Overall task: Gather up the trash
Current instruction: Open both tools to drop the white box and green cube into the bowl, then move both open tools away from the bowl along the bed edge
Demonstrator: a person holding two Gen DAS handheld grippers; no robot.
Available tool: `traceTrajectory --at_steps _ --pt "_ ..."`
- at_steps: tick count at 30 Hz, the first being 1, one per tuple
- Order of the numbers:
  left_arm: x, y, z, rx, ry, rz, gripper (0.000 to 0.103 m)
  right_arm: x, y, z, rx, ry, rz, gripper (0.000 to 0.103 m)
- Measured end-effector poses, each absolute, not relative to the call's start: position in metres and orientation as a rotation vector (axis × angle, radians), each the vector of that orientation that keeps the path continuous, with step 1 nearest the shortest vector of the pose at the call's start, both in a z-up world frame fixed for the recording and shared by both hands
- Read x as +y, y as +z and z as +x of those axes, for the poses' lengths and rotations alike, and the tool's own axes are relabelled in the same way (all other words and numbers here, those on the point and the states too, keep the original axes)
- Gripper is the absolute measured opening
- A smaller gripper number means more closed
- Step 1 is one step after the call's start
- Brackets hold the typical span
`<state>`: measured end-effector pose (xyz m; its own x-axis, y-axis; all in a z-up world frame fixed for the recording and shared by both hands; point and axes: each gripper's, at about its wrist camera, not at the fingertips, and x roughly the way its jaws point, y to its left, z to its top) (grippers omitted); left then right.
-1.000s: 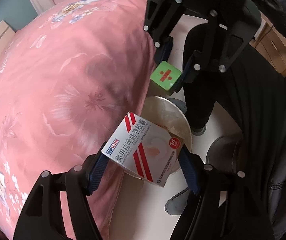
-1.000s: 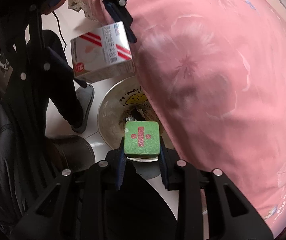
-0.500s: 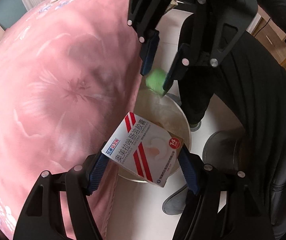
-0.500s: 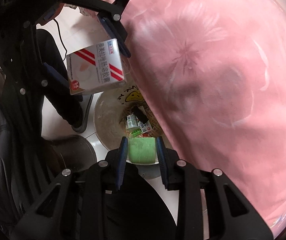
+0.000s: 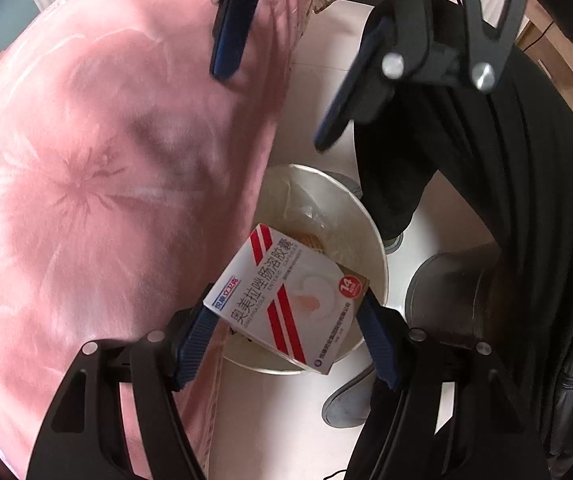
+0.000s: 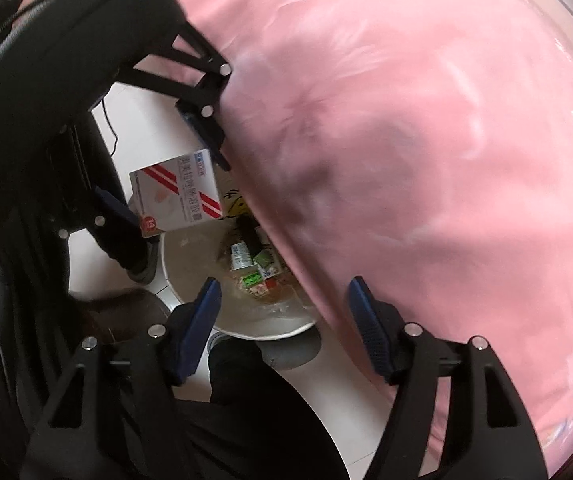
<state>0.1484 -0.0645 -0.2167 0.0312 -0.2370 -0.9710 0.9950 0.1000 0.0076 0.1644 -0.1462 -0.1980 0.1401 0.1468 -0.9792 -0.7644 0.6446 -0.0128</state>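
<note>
A white medicine box with red stripes (image 5: 286,300) hangs over a round white trash bin (image 5: 366,232) on the floor, and my left gripper (image 5: 286,336) is shut on its two ends. The same box (image 6: 176,200) shows in the right wrist view, above the bin's far rim. My right gripper (image 6: 282,312) points down over the bin (image 6: 262,330); its jaws are opening and nothing is between them. From the left wrist view the right gripper (image 5: 274,108) hangs wide above the bin. A small green box (image 6: 253,279) lies among several scraps at the bin's bottom.
A bed under a pink flowered quilt (image 5: 106,184) presses against the bin's side. A person's dark trouser legs (image 5: 398,184) and grey shoes (image 5: 346,404) stand on the white tiled floor (image 5: 318,72) beside the bin. Wooden furniture (image 5: 558,52) is at the far right.
My right gripper let go of the green box, which dropped into the bin, and its fingers spread wide. The left gripper sank closer to the bin, still holding the medicine box.
</note>
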Motion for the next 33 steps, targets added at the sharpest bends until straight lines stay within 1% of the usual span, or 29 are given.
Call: traceTrajectory --at_steps 11,13,15,18,24,29,33 --pt "-0.064 -0.222 0.145 1.072 -1.191 0.991 0.072 -0.153 -0.17 0.149 1.209 0.703 -0.648 0.069" --pt "-0.068 -0.224 0.144 1.083 -1.186 0.994 0.075 -0.153 -0.17 0.144 1.206 0.697 -0.649 0.069" --pt "-0.069 -0.224 0.143 1.086 -1.196 0.993 0.085 -0.155 -0.172 0.142 1.213 0.692 -0.65 0.069" --pt "-0.07 -0.229 0.139 1.083 -1.192 1.0 0.09 -0.158 -0.174 0.136 1.213 0.69 -0.648 0.069" --pt "-0.067 -0.224 0.136 1.065 -1.173 1.015 0.091 -0.169 -0.17 0.127 1.187 0.662 -0.641 0.069" --pt "-0.049 -0.203 0.141 1.018 -1.148 1.028 0.091 -0.193 -0.16 0.12 1.153 0.638 -0.63 0.069" --pt "-0.035 -0.192 0.15 1.029 -1.094 1.033 0.091 -0.219 -0.146 0.121 1.106 0.579 -0.588 0.069"
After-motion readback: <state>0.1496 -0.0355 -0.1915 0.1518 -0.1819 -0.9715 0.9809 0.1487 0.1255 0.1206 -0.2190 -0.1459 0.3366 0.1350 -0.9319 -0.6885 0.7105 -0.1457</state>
